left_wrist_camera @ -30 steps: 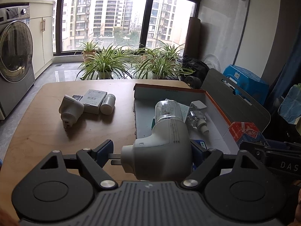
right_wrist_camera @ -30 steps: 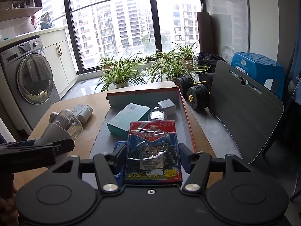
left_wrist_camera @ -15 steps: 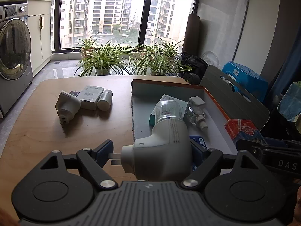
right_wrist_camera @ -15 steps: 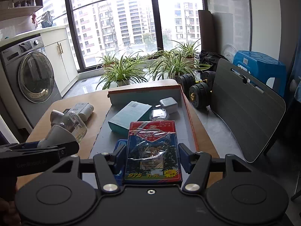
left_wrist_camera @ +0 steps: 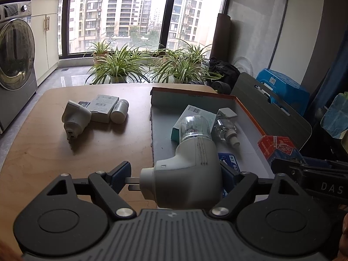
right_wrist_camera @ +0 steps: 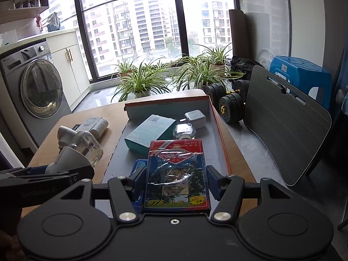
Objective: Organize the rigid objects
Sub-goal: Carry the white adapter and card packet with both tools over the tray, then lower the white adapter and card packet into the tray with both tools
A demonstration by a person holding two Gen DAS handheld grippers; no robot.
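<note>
Your left gripper [left_wrist_camera: 175, 174] is clamped on the plug-in vaporizer [left_wrist_camera: 187, 174], held over the near left edge of the tray [left_wrist_camera: 245, 113] on the bench [left_wrist_camera: 43, 148]. Light, rigid, but the clear bottle end looks fragile, so keep your jaws on the white body. Your right gripper [right_wrist_camera: 174, 178] is clamped on the card pack [right_wrist_camera: 177, 174] above the tray; shrink-wrap looks slippery. Only the left view shows the vaporizer's plug prongs; only the right view shows the pack's face.

Left hand-held gripper [left_wrist_camera: 175, 177] angled downward, jaws clamped on a load, right hand-held gripper [right_wrist_camera: 175, 179] angled downward beside it, jaws likewise clamped
</note>
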